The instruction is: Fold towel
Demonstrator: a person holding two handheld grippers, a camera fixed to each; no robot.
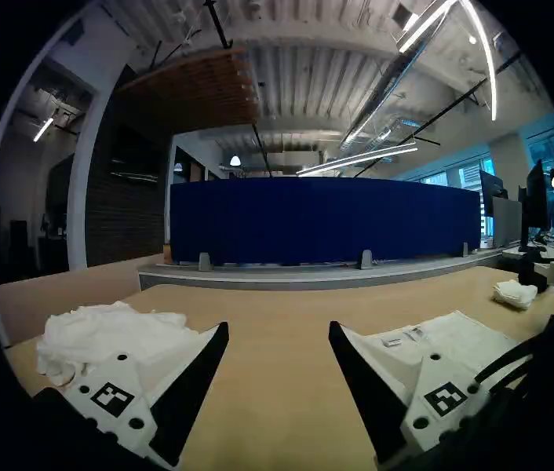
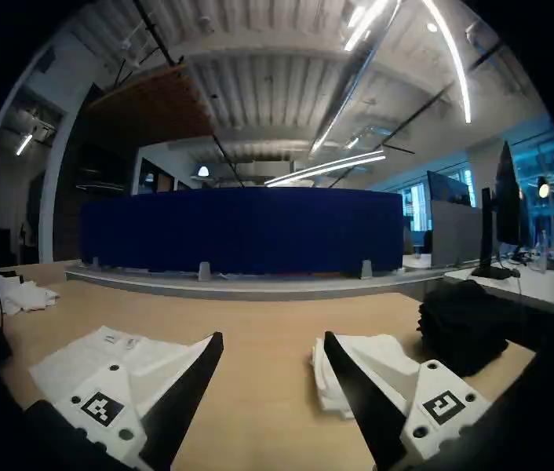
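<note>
A crumpled white towel (image 1: 104,330) lies on the wooden table (image 1: 277,306) behind my left gripper's left finger. A flat white towel (image 1: 457,334) with small tags is spread out behind its right finger. My left gripper (image 1: 278,326) is open, low over bare table between the two towels. In the right gripper view the same flat towel (image 2: 92,352) lies at the left, partly behind the left finger. A folded white stack (image 2: 322,381) sits by the right finger. My right gripper (image 2: 271,337) is open with nothing between its fingers.
A blue divider (image 1: 316,220) on a grey ledge closes off the far side of the table. A small white cloth (image 1: 515,293) lies at the far right of the left gripper view. A pile of black cloth (image 2: 465,330) sits at the right, and monitors (image 2: 504,212) stand beyond it.
</note>
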